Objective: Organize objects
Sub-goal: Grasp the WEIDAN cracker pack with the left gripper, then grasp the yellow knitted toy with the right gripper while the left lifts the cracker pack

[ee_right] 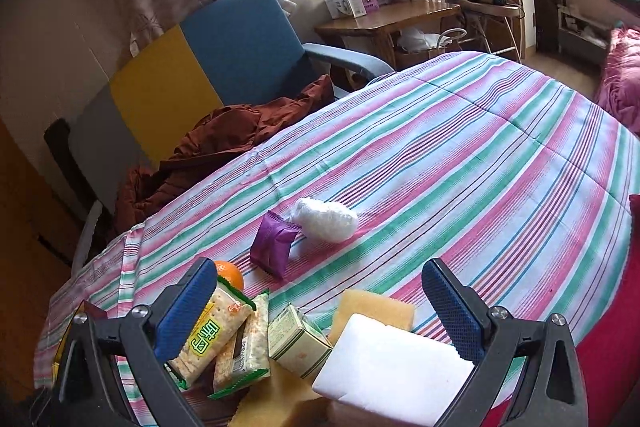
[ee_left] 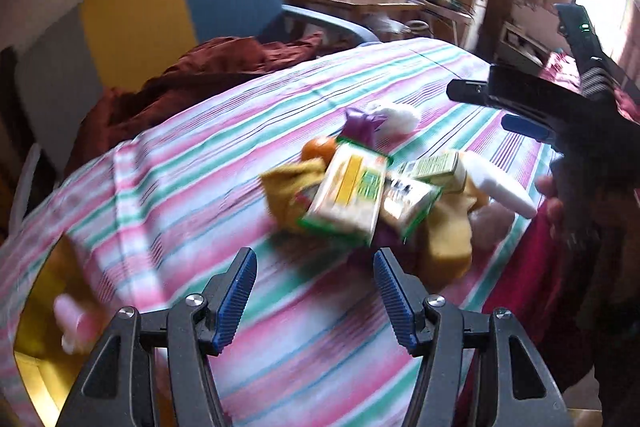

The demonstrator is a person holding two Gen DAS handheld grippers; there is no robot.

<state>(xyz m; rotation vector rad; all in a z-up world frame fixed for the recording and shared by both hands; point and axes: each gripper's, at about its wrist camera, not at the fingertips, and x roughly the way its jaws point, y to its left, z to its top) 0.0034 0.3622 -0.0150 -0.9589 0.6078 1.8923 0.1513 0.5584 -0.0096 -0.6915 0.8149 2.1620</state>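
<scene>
A pile of objects lies on the striped bedspread (ee_right: 460, 155): two cracker packets (ee_right: 208, 335) (ee_left: 348, 191), a small green box (ee_right: 298, 341), an orange (ee_right: 230, 273), a purple snack pack (ee_right: 274, 245), a white plastic bundle (ee_right: 326, 219), a yellow sponge (ee_right: 376, 307), a white block (ee_right: 394, 367) and yellow cloth (ee_left: 448, 231). My left gripper (ee_left: 316, 291) is open and empty, just short of the pile. My right gripper (ee_right: 324, 311) is open over the pile, with the white block and box between its fingers; it also shows in the left wrist view (ee_left: 496, 111).
A yellow box (ee_left: 44, 311) with a pink item sits at the bed's near left edge. A rust-brown jacket (ee_right: 224, 143) lies on a blue and yellow chair (ee_right: 224, 55). A wooden desk (ee_right: 384, 15) and red bedding (ee_right: 620, 83) lie beyond.
</scene>
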